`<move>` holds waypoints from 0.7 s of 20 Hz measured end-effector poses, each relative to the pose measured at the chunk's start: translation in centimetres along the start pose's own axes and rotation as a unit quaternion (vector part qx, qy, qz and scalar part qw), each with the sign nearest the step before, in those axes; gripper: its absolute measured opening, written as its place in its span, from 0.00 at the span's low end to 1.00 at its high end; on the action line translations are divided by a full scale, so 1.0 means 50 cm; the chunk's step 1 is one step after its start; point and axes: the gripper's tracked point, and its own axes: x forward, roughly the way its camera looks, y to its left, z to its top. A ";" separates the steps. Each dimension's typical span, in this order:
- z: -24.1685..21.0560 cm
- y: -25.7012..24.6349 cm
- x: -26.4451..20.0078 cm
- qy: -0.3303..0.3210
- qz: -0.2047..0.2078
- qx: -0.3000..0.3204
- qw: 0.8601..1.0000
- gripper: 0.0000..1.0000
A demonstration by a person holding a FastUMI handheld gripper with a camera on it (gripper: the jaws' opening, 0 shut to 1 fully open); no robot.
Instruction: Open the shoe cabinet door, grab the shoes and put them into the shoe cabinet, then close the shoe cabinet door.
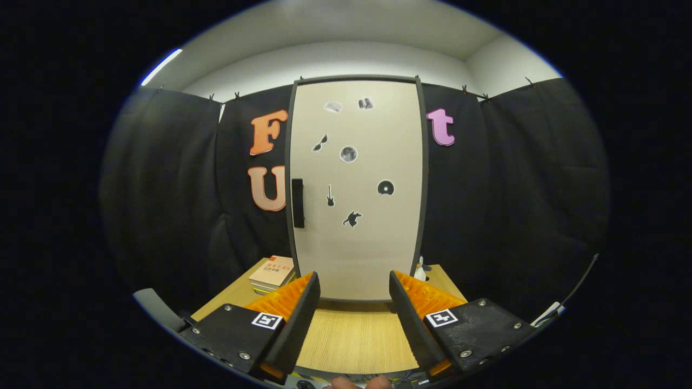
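A tall shoe cabinet stands upright on the wooden table, straight ahead of my fingers. Its pale door is shut, framed in dark trim and dotted with several small black stickers. A black handle sits on the door's left edge at mid height. My gripper is open, its two fingers spread wide over the table with nothing between them, a short way back from the foot of the door.
A stack of books lies on the table left of the cabinet's foot. A small white figure stands by the cabinet's right foot. Black cloth walls close in behind and on both sides. A fingertip of a hand peeks in beneath the gripper.
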 end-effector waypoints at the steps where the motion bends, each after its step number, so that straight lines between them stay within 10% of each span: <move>1: 0.019 -0.017 -0.034 -0.020 -0.003 -0.002 1.000 0.81; 14: 0.021 -0.131 -0.303 -0.092 -0.072 -0.017 0.993 0.82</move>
